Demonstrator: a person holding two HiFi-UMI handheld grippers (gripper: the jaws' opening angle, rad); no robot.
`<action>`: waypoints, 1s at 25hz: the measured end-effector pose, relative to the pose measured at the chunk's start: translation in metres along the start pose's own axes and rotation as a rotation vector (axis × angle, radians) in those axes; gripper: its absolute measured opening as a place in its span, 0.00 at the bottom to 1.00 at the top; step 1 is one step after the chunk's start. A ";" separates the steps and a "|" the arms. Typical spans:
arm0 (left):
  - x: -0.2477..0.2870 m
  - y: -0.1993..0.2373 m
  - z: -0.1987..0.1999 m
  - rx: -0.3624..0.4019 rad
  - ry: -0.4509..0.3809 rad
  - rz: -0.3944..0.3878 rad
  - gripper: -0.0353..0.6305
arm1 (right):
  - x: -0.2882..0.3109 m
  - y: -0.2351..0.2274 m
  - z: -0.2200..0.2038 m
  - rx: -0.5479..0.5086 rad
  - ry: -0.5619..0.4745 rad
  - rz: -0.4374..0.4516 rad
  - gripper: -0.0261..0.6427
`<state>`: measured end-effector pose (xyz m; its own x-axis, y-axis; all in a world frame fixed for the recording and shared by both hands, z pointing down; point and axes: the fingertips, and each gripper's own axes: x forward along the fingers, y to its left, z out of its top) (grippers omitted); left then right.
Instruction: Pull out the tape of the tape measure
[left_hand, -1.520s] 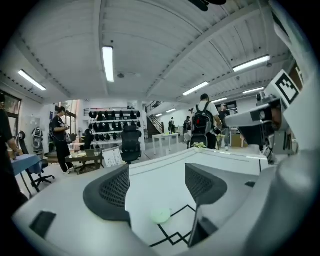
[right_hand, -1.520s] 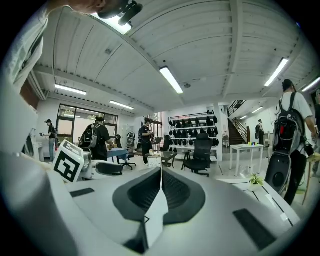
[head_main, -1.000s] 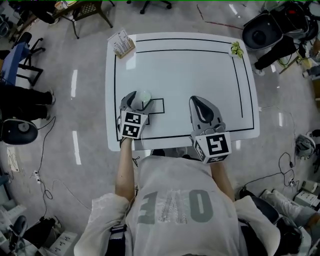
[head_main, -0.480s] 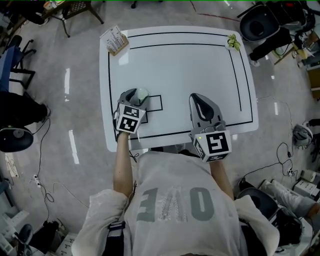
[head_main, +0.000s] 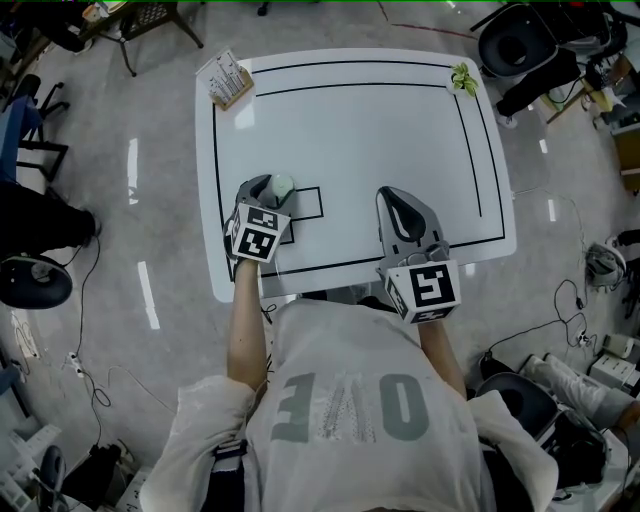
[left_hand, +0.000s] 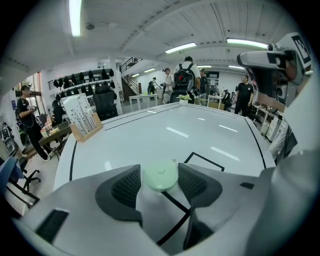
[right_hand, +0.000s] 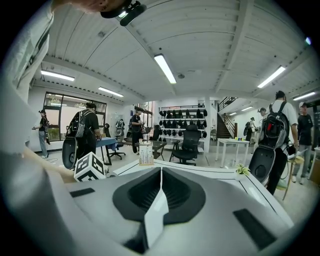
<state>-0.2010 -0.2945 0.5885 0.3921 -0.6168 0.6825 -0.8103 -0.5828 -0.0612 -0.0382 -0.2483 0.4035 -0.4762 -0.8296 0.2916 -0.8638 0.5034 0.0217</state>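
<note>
Two hand-held grippers work over a white surface (head_main: 370, 130) ruled with black lines.

Left hand-held gripper (head_main: 270, 192): it tilts down at the left end of the box (head_main: 323, 203), a small black outline near the front edge. Its jaws have just been closing, and the ribbed pads now appear to meet both sides of the tape measure (left_hand: 160, 175). This is a pale green round case lying flat at that left end of the box. The grip across the case is judged to anchor it, so that it stays put while the tape is drawn.

Right hand-held gripper (right_hand: 161, 175): it is right of the box and well apart from it, pointing nearly level. Its jaws are pressed together with nothing between them. It is judged to be waiting until the case is secured.

No tape shows outside the case, and the tab cannot be made out. The next step, by judgement, is for the right jaws to part, find the tab and pull away from the box.
</note>
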 end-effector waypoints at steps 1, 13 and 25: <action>0.000 -0.001 0.000 0.005 0.000 -0.003 0.43 | -0.001 0.000 0.000 0.002 0.000 -0.001 0.08; 0.003 0.003 -0.003 -0.003 0.014 -0.025 0.40 | -0.004 0.000 -0.005 -0.001 0.002 -0.002 0.08; -0.022 0.028 0.052 0.000 -0.068 0.088 0.40 | 0.004 -0.002 0.018 -0.030 -0.061 0.027 0.08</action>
<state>-0.2097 -0.3243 0.5338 0.3479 -0.7002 0.6235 -0.8428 -0.5249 -0.1192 -0.0407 -0.2569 0.3872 -0.5091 -0.8284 0.2334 -0.8456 0.5320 0.0438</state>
